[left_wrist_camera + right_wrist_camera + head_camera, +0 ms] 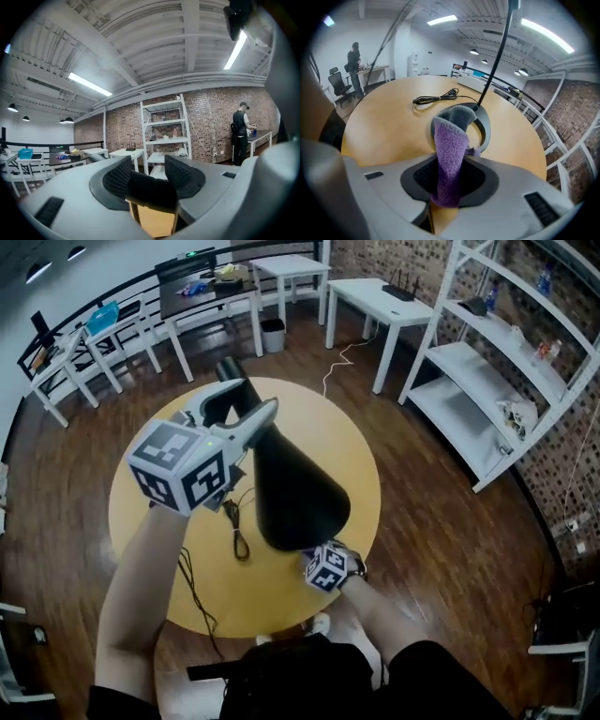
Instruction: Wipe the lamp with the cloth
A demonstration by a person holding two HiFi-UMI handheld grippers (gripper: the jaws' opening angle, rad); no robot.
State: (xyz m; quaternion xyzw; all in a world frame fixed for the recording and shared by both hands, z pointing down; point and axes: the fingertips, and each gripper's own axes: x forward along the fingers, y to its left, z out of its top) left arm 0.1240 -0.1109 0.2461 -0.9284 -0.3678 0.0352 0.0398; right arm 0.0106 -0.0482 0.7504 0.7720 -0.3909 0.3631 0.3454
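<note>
A black lamp with a cone shade (295, 488) stands on the round wooden table (150, 521). My left gripper (242, 407) is level at the lamp's narrow top, its jaws closed on that black part (150, 190), which spans the gap between the pads. My right gripper (326, 563) is low at the near side of the shade, its fingertips hidden under it. In the right gripper view it (449, 180) is shut on a purple cloth (450, 145) that hangs over the lamp's grey ring base (483, 124). The thin stem (499, 51) rises from that base.
The lamp's black cable (239, 535) lies coiled on the table (384, 117) to the left of the base. A white shelf unit (497, 381), white tables (389, 301) and a bin (273, 334) stand beyond. A person (241, 136) stands at a far bench.
</note>
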